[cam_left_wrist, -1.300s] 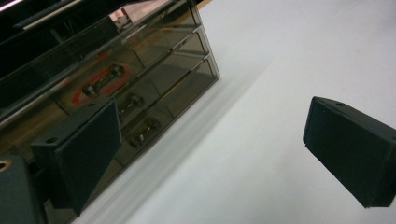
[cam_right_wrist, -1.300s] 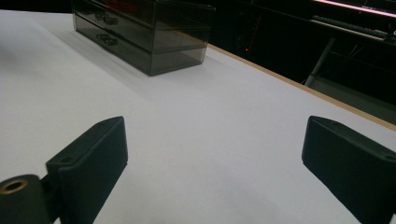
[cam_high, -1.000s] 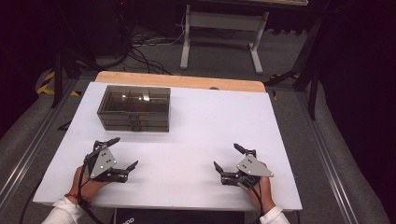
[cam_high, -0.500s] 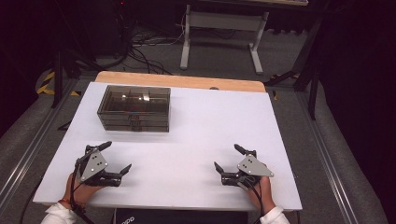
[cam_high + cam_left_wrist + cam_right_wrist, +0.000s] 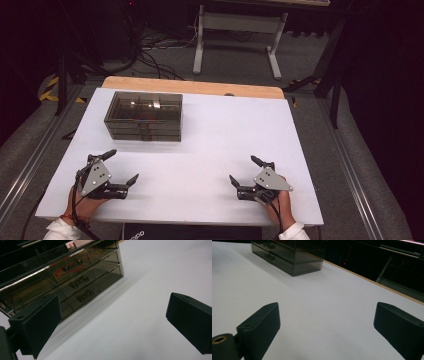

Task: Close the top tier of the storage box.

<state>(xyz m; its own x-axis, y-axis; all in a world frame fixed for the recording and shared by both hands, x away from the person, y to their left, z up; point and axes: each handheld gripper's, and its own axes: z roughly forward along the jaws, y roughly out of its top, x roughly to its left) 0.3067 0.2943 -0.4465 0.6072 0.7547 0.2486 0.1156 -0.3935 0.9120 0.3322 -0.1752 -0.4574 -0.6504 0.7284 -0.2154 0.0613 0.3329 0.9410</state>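
dark room; grey floor, tangled cables, white metal stand behind table.

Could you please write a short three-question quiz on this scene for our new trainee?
1. True or false: the left claw is shut on a drawer handle.
2. How many drawers, each with a handle, does the smoky drawer box show in the left gripper view?
3. Which claw is nearer the drawer box in the high view? A) left B) right claw

Key: 1. False; its jaws stand apart over the bare white table, holding nothing. 2. Three, stacked. 3. A.
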